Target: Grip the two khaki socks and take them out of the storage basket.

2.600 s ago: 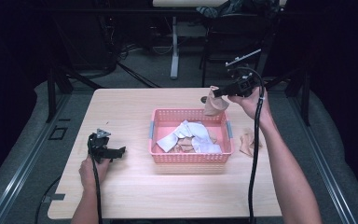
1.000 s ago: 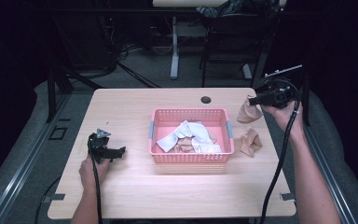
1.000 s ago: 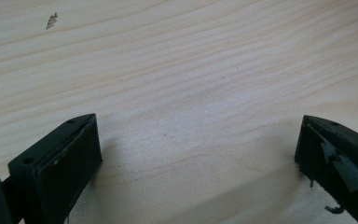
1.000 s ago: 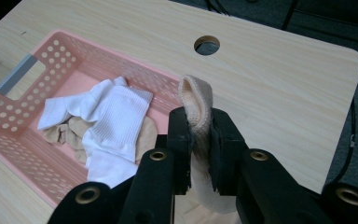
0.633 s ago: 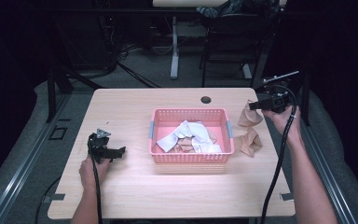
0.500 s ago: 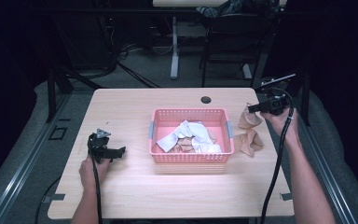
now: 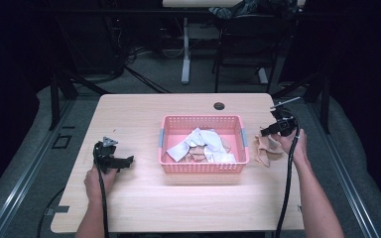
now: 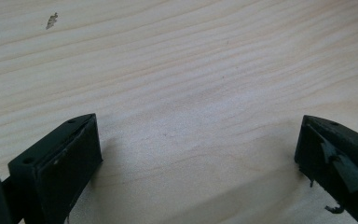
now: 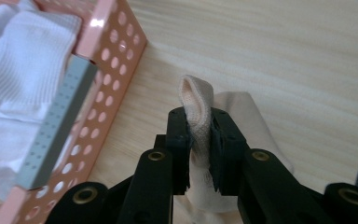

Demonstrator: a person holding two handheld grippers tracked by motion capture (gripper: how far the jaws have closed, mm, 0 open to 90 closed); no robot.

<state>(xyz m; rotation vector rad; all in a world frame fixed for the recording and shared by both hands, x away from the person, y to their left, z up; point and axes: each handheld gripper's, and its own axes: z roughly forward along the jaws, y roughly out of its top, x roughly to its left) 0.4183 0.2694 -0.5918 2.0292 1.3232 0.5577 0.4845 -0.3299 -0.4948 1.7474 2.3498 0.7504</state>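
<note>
Left gripper (image 7: 124, 161) jaws wide apart, right gripper (image 9: 199, 140) jaws clamped

My jaws are black. The sock (image 9: 198, 116) between my right gripper's (image 9: 199, 140) jaws is beige with a fine ribbed knit. The basket (image 7: 202, 168) is pink and perforated, with grey handles, holding white ribbed socks (image 7: 201, 144). The counter (image 7: 144, 198) is pale wood grain.

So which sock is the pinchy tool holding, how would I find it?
Find the pink basket in the middle of the wooden table. Just off its right end, outside it, the right tool pinches a beige sock. The socks in the basket are mostly white; this one is skin-coloured and folded over the tool.
</note>
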